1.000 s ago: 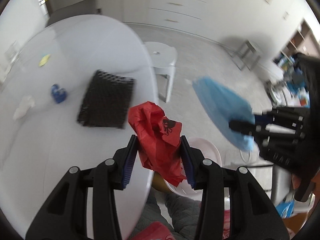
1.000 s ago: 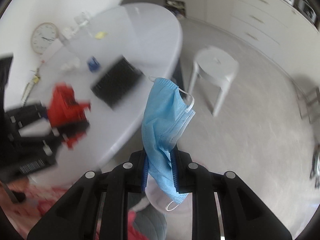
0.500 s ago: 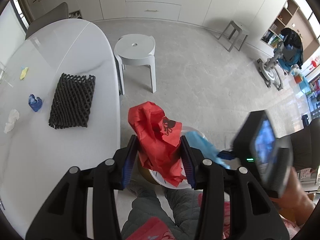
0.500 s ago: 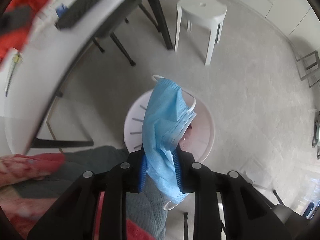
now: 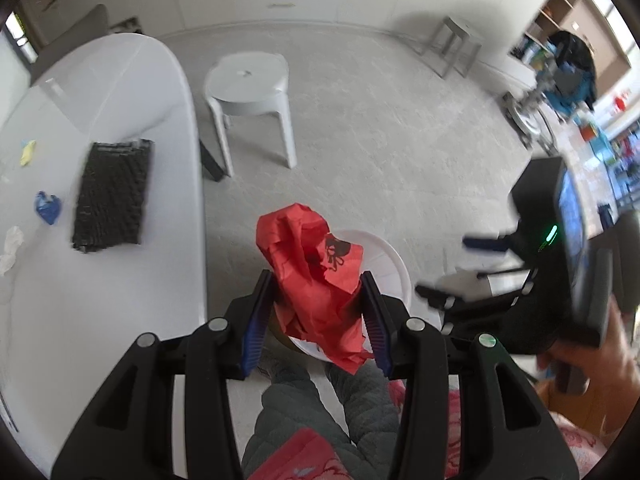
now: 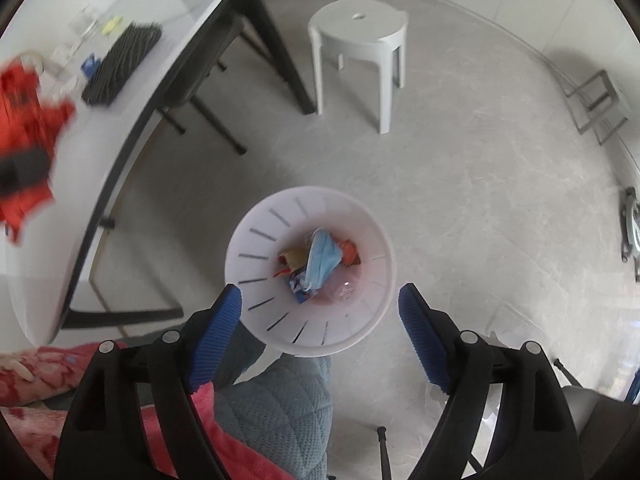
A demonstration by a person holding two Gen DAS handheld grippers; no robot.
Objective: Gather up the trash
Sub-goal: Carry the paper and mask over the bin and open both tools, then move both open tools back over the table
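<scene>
Red paper (image 5: 316, 276), unreadable black print, in left tool (image 5: 316, 320).

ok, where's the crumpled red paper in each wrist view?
Left wrist: the crumpled red paper sits centre frame, clamped in the left gripper, above the white slotted bin.
Right wrist: blurred at the far left edge, over the table.
Shared landmark: the white plastic stool.

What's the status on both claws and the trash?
Right claw open, empty, above bin. Blue mask in bin. Left claw shut on red paper, over bin rim. Nothing blocking.
</scene>
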